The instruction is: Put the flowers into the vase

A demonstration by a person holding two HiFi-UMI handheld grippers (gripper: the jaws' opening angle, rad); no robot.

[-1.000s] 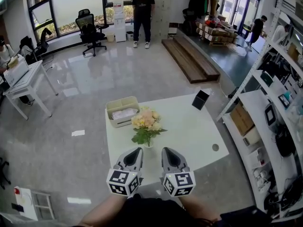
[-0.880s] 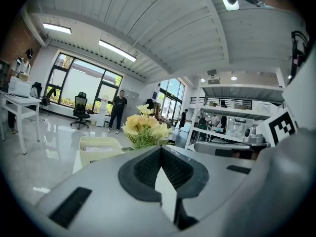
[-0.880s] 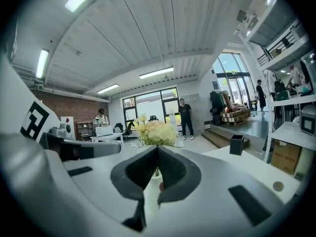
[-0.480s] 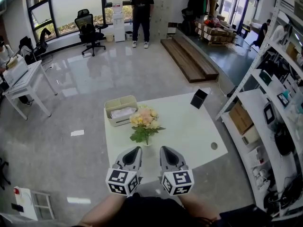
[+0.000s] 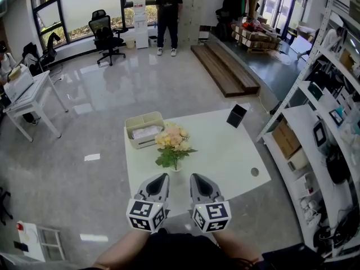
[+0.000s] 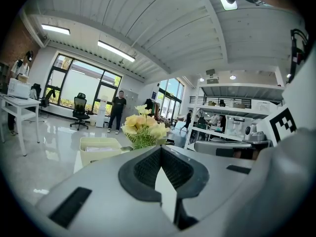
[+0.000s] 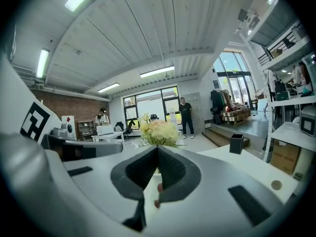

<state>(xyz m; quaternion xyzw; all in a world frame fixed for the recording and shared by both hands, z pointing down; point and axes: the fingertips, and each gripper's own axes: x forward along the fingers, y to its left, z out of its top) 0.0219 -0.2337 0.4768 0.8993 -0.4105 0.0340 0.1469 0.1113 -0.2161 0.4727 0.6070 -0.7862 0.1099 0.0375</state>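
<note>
Judging from how things lie, the placing is taken as done: the flowers (image 5: 171,142) are seen standing upright in the vase (image 5: 176,173), a small pale one that is hard to pick out against the white table (image 5: 225,151). The bunch is set near the table's front edge, just ahead of both grippers, with a beige tray (image 5: 144,130) behind it and a black box (image 5: 237,117) well apart at the far corner.

What is left is judged to be a clean finish. The bunch looks top-heavy over a narrow vase, so any withdrawal is best made straight back and level, with no sideways sweep toward the leaves. The stems should be checked for lean before the scene is left.

The left gripper (image 5: 164,177) and the right gripper (image 5: 194,177) are held side by side above the table's near edge, pointed forward at the flowers and tipped only slightly down, with the marker cubes toward the person. In the left gripper view the jaws are seen brought together at the tips with nothing between them. In the right gripper view the jaws are likewise pressed together and empty, the blossoms (image 7: 159,131) showing just beyond them
</note>
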